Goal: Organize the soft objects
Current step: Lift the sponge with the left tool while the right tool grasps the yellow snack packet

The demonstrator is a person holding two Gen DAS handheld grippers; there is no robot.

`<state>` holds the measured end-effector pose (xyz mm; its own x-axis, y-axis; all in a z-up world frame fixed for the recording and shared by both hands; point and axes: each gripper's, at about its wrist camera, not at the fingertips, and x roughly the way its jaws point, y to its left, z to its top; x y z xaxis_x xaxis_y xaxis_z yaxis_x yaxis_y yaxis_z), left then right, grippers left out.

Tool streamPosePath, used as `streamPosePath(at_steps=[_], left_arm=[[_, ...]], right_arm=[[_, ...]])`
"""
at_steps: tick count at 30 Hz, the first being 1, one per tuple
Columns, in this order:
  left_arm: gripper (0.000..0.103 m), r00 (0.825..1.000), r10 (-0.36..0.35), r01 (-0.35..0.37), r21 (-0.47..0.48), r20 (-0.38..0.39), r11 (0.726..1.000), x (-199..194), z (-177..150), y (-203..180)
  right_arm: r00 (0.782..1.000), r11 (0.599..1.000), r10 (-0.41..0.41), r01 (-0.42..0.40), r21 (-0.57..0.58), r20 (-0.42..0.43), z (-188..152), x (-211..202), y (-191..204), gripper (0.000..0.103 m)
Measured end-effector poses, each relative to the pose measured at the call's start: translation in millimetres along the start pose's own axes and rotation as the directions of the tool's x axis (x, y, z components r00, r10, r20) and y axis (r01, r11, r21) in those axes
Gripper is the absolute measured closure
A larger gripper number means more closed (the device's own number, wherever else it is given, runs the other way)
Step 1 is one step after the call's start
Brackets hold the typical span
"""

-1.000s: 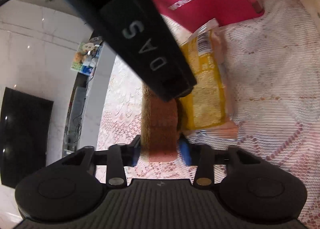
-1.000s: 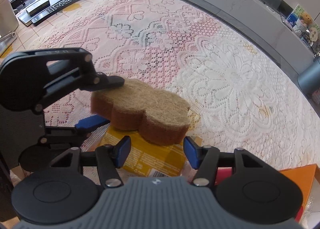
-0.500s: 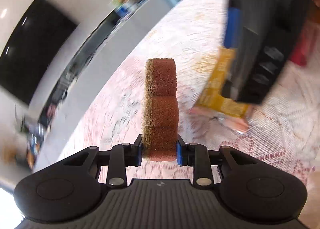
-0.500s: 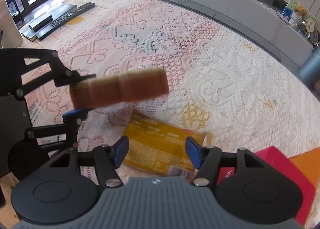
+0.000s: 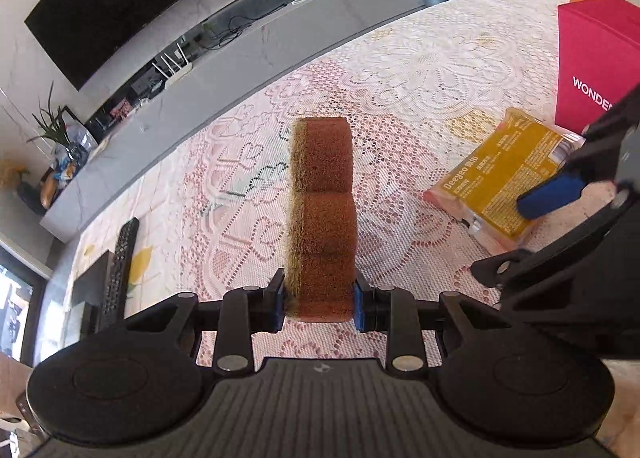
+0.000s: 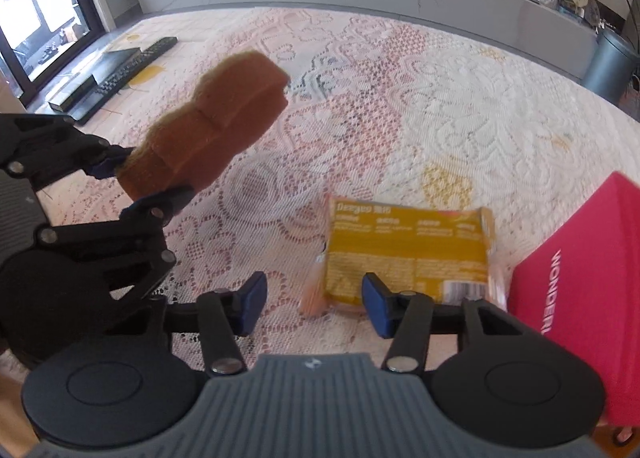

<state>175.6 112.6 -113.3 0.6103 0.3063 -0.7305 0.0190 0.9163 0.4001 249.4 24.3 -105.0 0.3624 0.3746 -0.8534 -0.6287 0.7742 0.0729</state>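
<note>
While left gripper [image 5: 319,304] jaws clamp sponge [image 5: 323,213] above lace cloth [image 5: 420,69], right gripper [image 6: 314,302] jaws wide.

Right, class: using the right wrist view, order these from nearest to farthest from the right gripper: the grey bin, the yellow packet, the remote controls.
Measured from the right gripper:
1. Yellow packet, just ahead of the open fingers, slightly right, on the lace cloth.
2. Remote controls, far left, near the cloth's edge.
3. Grey bin, far right, on the floor beyond the table.
</note>
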Motion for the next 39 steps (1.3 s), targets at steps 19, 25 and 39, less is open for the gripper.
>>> streamPosePath(at_steps=[19,25,39], left_arm=[[0.068,0.962,-0.270,0.238,-0.367,-0.038,0.899,-27.2,-11.2,28.1],[0.068,0.937,-0.345,0.295,-0.398,-0.057,0.868,-39.0,-24.8,10.7],[0.068,0.915,-0.399,0.333,-0.453,-0.056,0.827,-42.4,-50.4,-5.6]], right_arm=[[0.997,0.991,0.045,-0.038,-0.129,0.055,-21.2,-41.5,8.9,0.103],[0.995,0.981,0.102,-0.101,-0.164,-0.003,-55.9,-63.0,10.2,0.103],[0.989,0.972,0.147,-0.142,0.186,-0.015,-95.7,-72.0,-32.3,0.073]])
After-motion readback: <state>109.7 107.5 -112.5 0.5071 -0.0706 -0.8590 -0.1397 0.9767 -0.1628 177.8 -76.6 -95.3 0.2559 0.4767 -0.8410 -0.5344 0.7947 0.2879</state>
